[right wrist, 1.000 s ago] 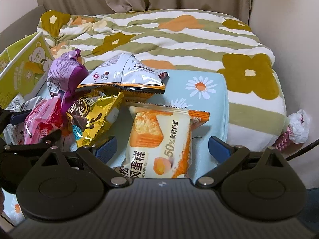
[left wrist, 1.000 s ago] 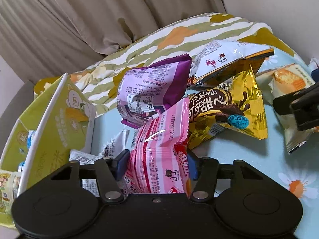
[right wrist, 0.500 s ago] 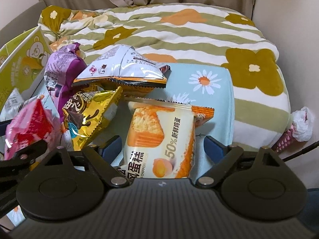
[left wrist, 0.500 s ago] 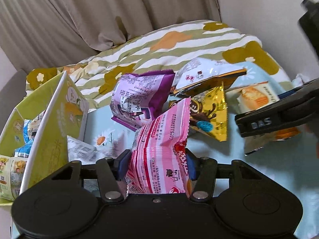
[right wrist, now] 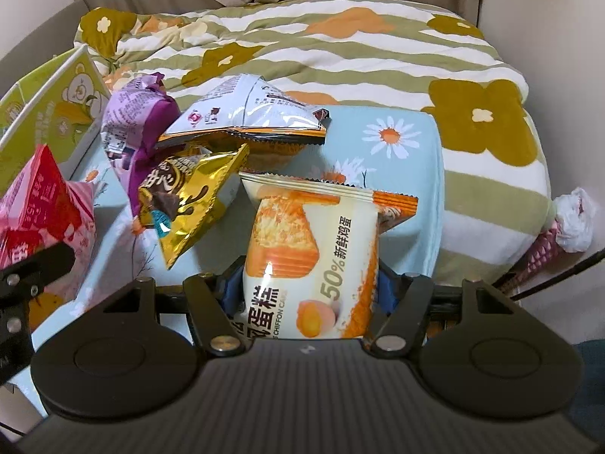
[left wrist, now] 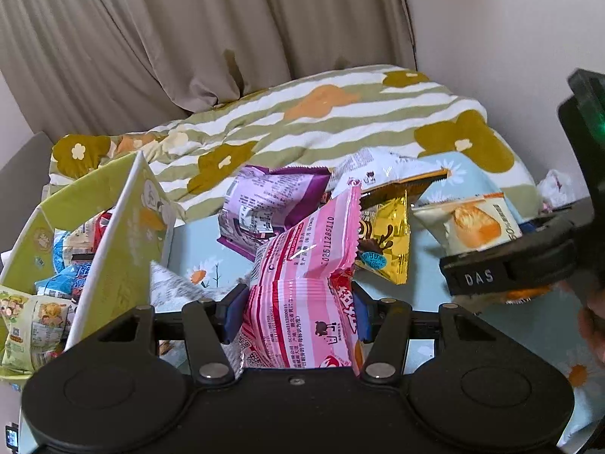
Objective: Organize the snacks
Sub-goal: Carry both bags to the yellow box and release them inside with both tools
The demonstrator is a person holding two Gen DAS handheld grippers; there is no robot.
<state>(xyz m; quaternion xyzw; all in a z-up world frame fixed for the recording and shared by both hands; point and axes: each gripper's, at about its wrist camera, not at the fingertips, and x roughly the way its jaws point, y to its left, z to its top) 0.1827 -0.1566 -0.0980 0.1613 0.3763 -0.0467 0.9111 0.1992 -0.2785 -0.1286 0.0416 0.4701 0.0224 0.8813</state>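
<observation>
My left gripper (left wrist: 295, 314) is shut on a pink striped snack packet (left wrist: 302, 265) and holds it raised above the blue daisy cloth (left wrist: 196, 238). My right gripper (right wrist: 310, 287) is shut on a white and orange chiffon cake packet (right wrist: 314, 238). The cake packet also shows in the left wrist view (left wrist: 472, 223), with the right gripper's body in front of it. A gold chocolate packet (right wrist: 189, 196), a purple packet (right wrist: 136, 121) and a white packet with an orange edge (right wrist: 245, 113) lie in a pile on the cloth.
A green open cardboard box (left wrist: 113, 234) with several snack packets inside stands at the left. A striped flowered quilt (right wrist: 340, 49) lies behind the pile. Curtains (left wrist: 189, 38) hang at the back. A pink and white toy (right wrist: 559, 230) lies at the right bed edge.
My right gripper has closed on the cake packet, having been open around it. My left gripper has lifted the pink packet higher and drawn back from the pile.
</observation>
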